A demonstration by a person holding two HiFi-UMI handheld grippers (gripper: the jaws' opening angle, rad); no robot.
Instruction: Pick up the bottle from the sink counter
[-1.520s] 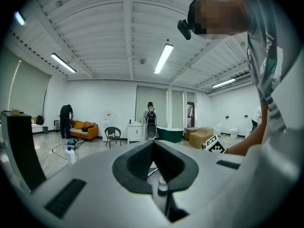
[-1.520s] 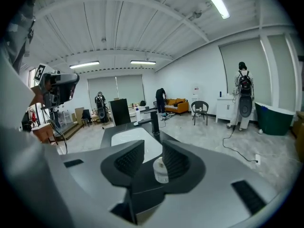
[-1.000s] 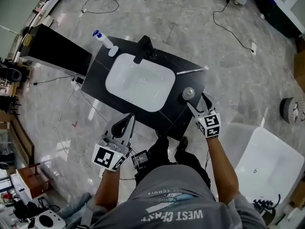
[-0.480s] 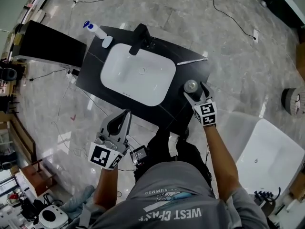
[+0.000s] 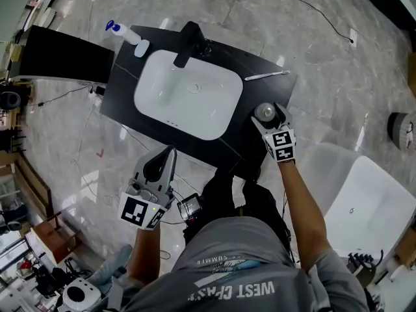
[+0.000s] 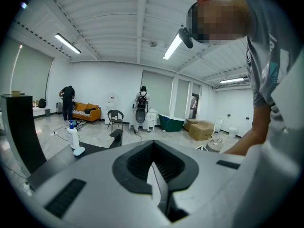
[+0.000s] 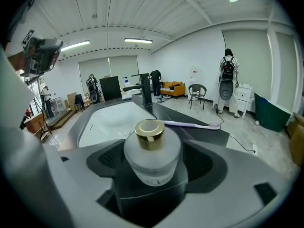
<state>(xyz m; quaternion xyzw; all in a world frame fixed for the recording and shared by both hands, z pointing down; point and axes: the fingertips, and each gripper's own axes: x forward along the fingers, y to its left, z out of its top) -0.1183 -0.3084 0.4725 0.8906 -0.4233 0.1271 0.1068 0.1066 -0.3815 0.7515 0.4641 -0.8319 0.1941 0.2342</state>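
A squat frosted glass bottle (image 5: 262, 112) with a gold cap stands upright on the near right corner of the black sink counter (image 5: 260, 86). My right gripper (image 5: 269, 118) reaches in from the near side. Its jaws stand wide on either side of the bottle (image 7: 152, 151), and I see no pad pressing on the glass. The bottle rests on the counter. My left gripper (image 5: 166, 155) hangs off the counter's near edge, over the floor. Its fingers are closed together with nothing between them (image 6: 154, 175).
A white basin (image 5: 188, 103) fills the counter's middle, with a black faucet (image 5: 188, 44) behind it. A toothbrush (image 5: 266, 75) lies beyond the bottle. A white pump bottle (image 5: 123, 32) stands at the far left corner. A white bathtub (image 5: 370, 213) sits at right.
My right gripper has moved forward over the counter's corner until its jaws flank the bottle. The left gripper has stayed where it was.
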